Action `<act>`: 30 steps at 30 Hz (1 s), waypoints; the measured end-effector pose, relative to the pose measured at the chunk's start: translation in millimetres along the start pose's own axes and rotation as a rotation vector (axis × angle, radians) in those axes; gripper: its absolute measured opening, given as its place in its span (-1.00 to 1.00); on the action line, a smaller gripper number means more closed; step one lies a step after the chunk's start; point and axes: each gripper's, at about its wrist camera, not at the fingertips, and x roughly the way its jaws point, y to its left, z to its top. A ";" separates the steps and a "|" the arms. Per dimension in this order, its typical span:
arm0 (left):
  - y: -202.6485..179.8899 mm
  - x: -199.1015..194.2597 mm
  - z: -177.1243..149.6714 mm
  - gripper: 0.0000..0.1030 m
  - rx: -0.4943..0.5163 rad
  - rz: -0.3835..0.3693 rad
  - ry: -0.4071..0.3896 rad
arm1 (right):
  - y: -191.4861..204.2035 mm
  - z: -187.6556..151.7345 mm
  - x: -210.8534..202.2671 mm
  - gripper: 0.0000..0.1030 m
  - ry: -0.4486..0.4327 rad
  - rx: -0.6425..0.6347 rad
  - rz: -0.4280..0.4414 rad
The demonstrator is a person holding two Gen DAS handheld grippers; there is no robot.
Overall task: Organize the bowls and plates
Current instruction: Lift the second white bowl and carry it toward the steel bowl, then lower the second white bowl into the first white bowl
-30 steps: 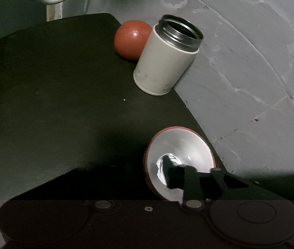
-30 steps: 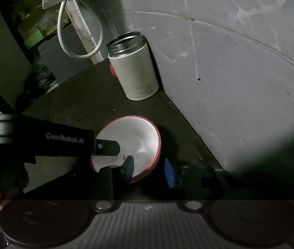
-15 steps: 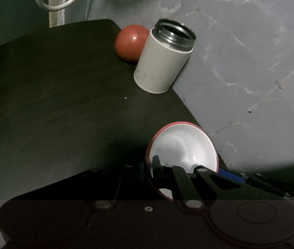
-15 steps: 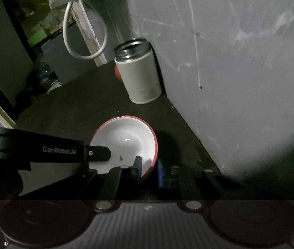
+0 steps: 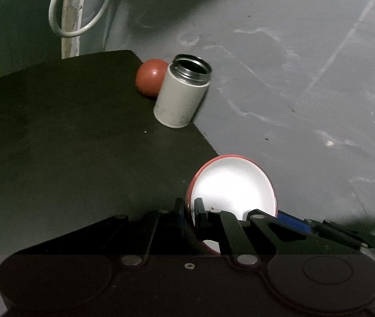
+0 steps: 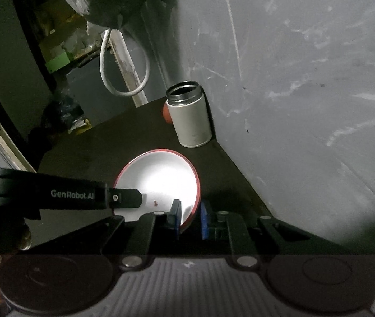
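A: White bowl with a red rim (image 6: pixel 161 179), low on the dark surface (image 5: pixel 55 145) near the grey wall (image 6: pixel 306 105). Left gripper (image 5: pixel 188 211) pinches its rim, fingers closed on it!

B: Right gripper (image 6: pixel 190 219) straddles the opposite rim, not quite clamped. I'd close squarely, then lift level.

A: Bowl's empty bar a red speck. Behind it, the open white metal canister (image 5: pixel 182 95); inside too dark to tell. Red ball (image 5: pixel 149 78) tucked beside.
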 end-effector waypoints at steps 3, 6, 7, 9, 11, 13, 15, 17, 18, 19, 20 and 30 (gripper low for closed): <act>-5.8 -11.3 -8.8 -0.87 0.015 -0.011 -0.006 | 2.2 -7.2 -15.3 -0.68 -0.008 0.004 -0.009; -10.1 -23.4 -19.3 -0.87 0.029 -0.021 -0.011 | 4.1 -15.0 -28.1 -0.68 -0.015 0.007 -0.016; -11.3 -26.7 -22.8 -0.86 0.033 -0.024 -0.011 | 4.6 -17.7 -32.0 -0.68 -0.017 0.010 -0.018; -14.2 -33.4 -29.6 -0.86 0.042 -0.031 -0.011 | 5.4 -22.7 -39.9 -0.68 -0.019 0.014 -0.024; -16.9 -39.6 -36.2 -0.86 0.048 -0.037 -0.012 | 5.8 -27.1 -45.9 -0.68 -0.021 0.014 -0.027; -18.3 -46.5 -43.0 -0.86 0.050 -0.046 -0.012 | 6.6 -31.7 -52.0 -0.68 -0.023 0.014 -0.031; -20.8 -50.8 -48.8 -0.86 0.054 -0.052 -0.010 | 7.2 -36.4 -57.9 -0.68 -0.023 0.015 -0.036; -23.2 -54.1 -54.5 -0.86 0.058 -0.061 -0.006 | 7.6 -39.8 -63.3 -0.68 -0.023 0.016 -0.042; -24.4 -55.0 -56.7 -0.86 0.060 -0.065 -0.004 | 6.8 -42.0 -66.6 -0.68 -0.023 0.017 -0.045; -25.9 -55.7 -59.1 -0.86 0.063 -0.069 -0.001 | 6.4 -44.0 -68.6 -0.68 -0.022 0.019 -0.047; -26.8 -56.2 -60.9 -0.86 0.066 -0.073 0.002 | 5.6 -45.4 -70.1 -0.68 -0.019 0.021 -0.049; -33.1 -57.2 -78.0 -0.86 0.099 -0.087 0.049 | -1.0 -62.8 -77.2 -0.68 0.026 0.040 -0.060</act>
